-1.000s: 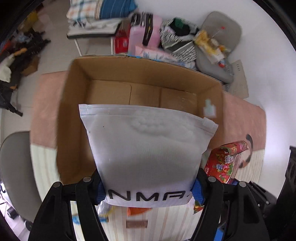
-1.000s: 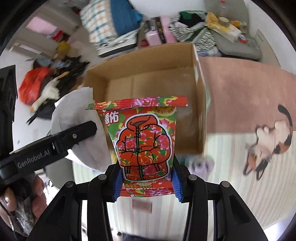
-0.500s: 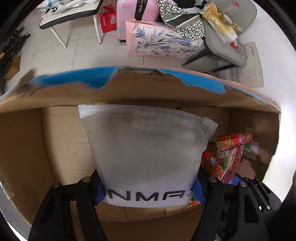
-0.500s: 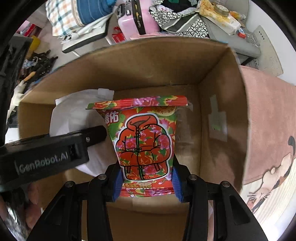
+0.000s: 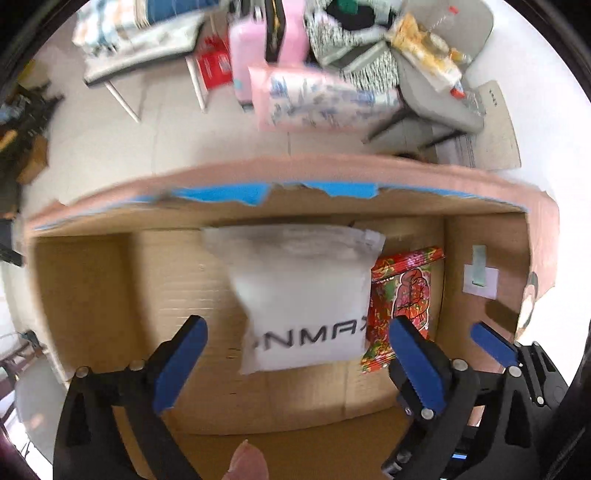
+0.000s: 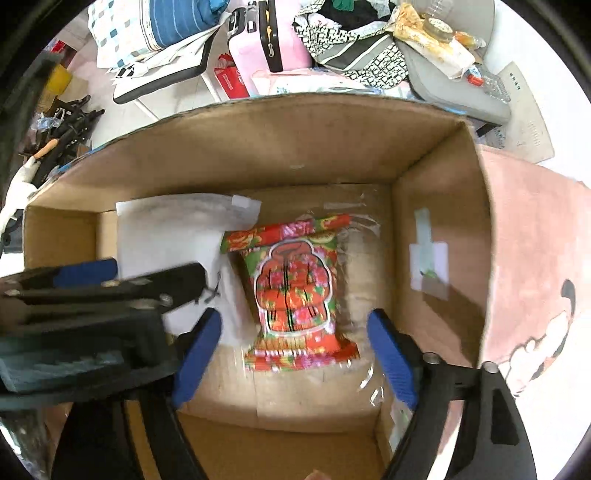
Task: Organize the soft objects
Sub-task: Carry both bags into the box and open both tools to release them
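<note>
A white zip pouch (image 5: 303, 295) lettered "NMA" lies on the floor of the open cardboard box (image 5: 88, 295). A red flowered packet (image 5: 402, 295) lies beside it on the right. My left gripper (image 5: 299, 354) is open and empty, just above and in front of the pouch. In the right wrist view the red packet (image 6: 295, 291) lies flat with the white pouch (image 6: 173, 236) to its left. My right gripper (image 6: 295, 354) is open and empty around the packet's near end. The left gripper (image 6: 92, 291) crosses the left of that view.
The box (image 6: 439, 221) stands on a pink mat with a cat picture (image 6: 535, 266). Beyond the box are a pink suitcase (image 6: 273, 37), a grey chair (image 5: 443, 92) piled with things, folded bedding (image 6: 159, 29) and clutter on a white floor.
Both grippers have opened and let go: the white pouch and the red packet now lie on the box floor. Both grippers have pulled back a little.
</note>
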